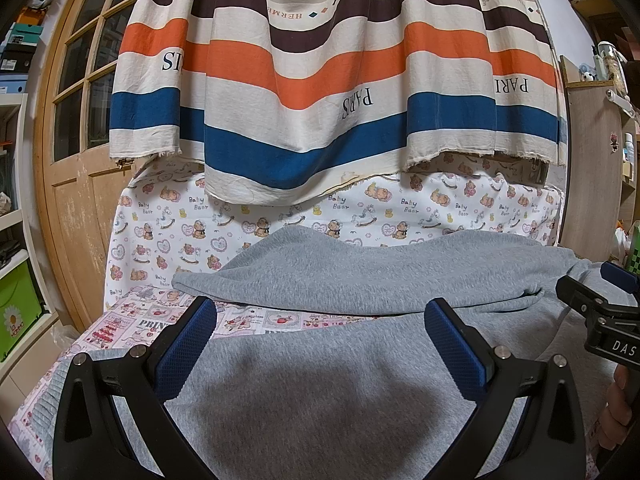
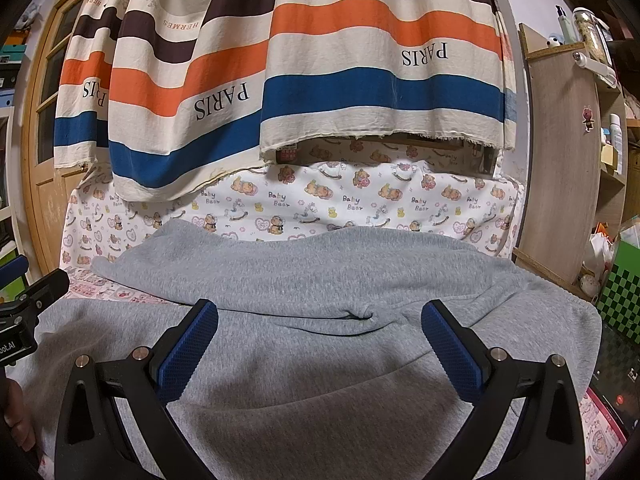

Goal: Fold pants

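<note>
Grey pants (image 1: 360,360) spread flat on the printed sheet (image 1: 160,236), just below the striped curtain (image 1: 320,80), w/ L gripper (image 1: 320,312) & R gripper (image 2: 320,312) hovering side by side above the pants, jaws spread wide, nothing pinched.

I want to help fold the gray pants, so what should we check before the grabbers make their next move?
1. Left gripper open: ok, jaws wide with nothing pinched.
2. Right gripper open: ok, jaws wide with nothing pinched.
3. Gray pants on the printed sheet: ok, they lie spread with the two legs apart.
4. Pants smooth: not ok, there is a bunched crease near the crotch.
5. Striped cloth out of the way: ok, it hangs behind the pants, not on them.
6. Nearest pants edge within grasp: cannot tell, it is hidden below both grippers.
</note>
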